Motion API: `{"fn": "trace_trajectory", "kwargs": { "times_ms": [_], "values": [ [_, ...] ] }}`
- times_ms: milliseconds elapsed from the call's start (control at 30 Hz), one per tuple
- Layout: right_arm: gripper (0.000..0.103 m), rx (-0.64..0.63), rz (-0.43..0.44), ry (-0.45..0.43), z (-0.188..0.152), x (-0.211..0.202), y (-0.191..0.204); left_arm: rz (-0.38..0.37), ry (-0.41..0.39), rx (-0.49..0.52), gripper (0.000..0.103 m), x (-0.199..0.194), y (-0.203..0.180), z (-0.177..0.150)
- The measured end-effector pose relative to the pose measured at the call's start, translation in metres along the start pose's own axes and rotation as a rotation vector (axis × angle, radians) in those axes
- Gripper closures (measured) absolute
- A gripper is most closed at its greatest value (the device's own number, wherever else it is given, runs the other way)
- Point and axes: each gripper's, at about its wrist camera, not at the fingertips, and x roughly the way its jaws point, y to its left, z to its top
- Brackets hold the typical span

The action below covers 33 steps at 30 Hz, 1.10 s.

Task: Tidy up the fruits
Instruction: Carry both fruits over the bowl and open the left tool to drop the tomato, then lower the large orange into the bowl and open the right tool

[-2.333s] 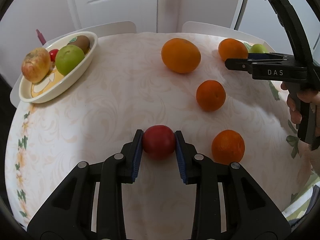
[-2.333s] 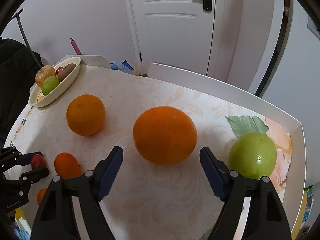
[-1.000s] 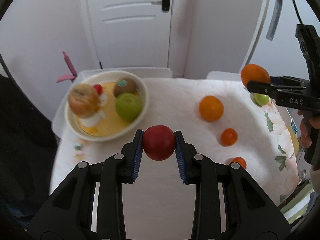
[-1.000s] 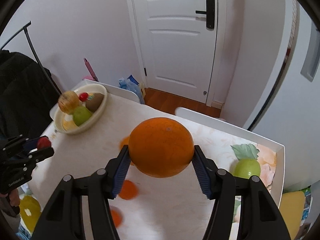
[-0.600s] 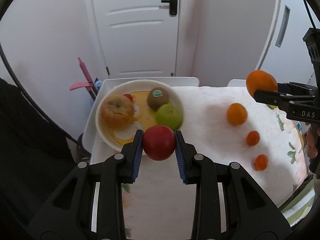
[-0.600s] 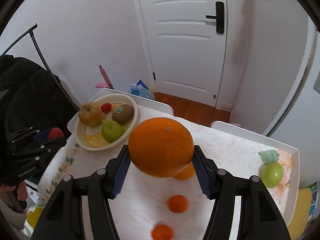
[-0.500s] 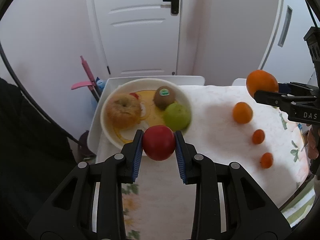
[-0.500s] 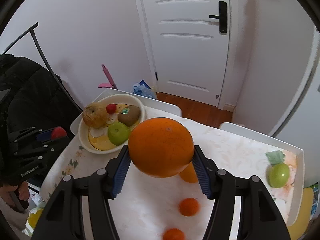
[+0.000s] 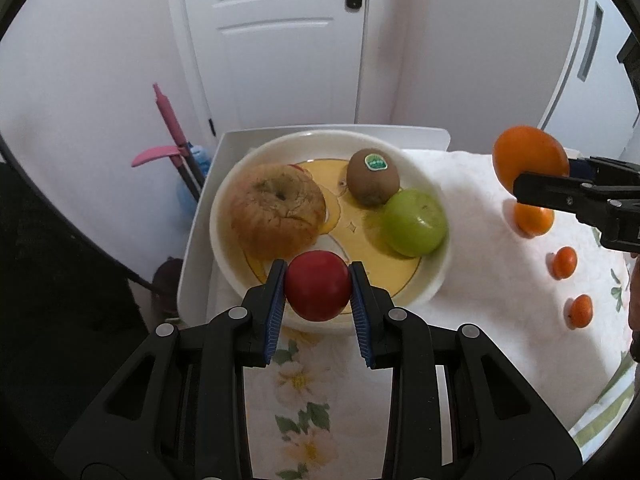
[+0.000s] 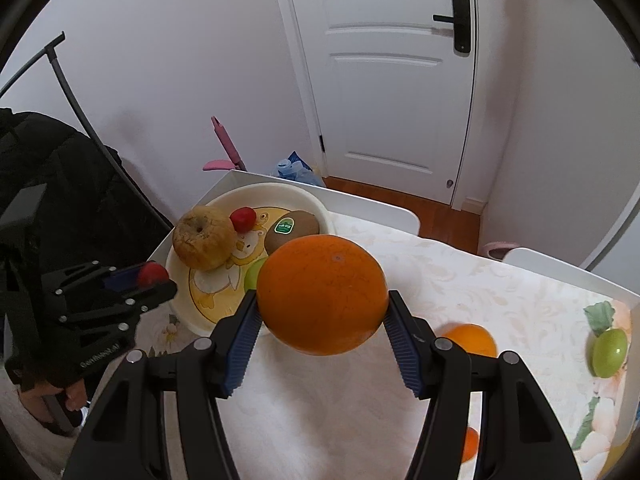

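My left gripper is shut on a small red fruit and holds it above the near rim of the white bowl. The bowl holds a wrinkled brown apple, a kiwi and a green apple. My right gripper is shut on a big orange, held in the air to the right of the bowl. In the left wrist view the big orange shows at the right. The left gripper also shows in the right wrist view.
An orange and two small tangerines lie on the table right of the bowl. A green apple lies at the table's far right. A pink-handled tool and a dark coat stand left of the table.
Both grippers lifted their fruit off the table and carried it toward the bowl. The left gripper now hovers at the bowl's near rim; the right has come closer to the bowl.
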Motion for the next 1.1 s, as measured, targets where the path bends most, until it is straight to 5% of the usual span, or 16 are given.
{"fn": "trace_trajectory", "kwargs": {
  "times_ms": [400,467,500,533,1100],
  "values": [
    [0.046,0.010,-0.006,0.006,0.008,0.013,0.004,-0.026,0.034,0.038,0.064,0.013,-0.002,0.000],
    [0.046,0.007,-0.006,0.004,0.011,0.012,0.005,-0.023,0.037,0.039,0.039,0.012,-0.001,0.000],
    [0.046,0.005,-0.006,0.003,0.012,0.012,0.005,-0.019,0.030,0.036,0.010,0.010,0.000,-0.001],
    [0.046,0.003,-0.005,0.002,0.013,0.012,0.005,-0.016,0.008,0.028,0.000,0.005,0.001,-0.001],
    [0.046,-0.074,0.038,0.003,0.037,0.018,0.025,0.028,-0.033,-0.019,0.000,-0.036,0.021,0.002]
  ]
}}
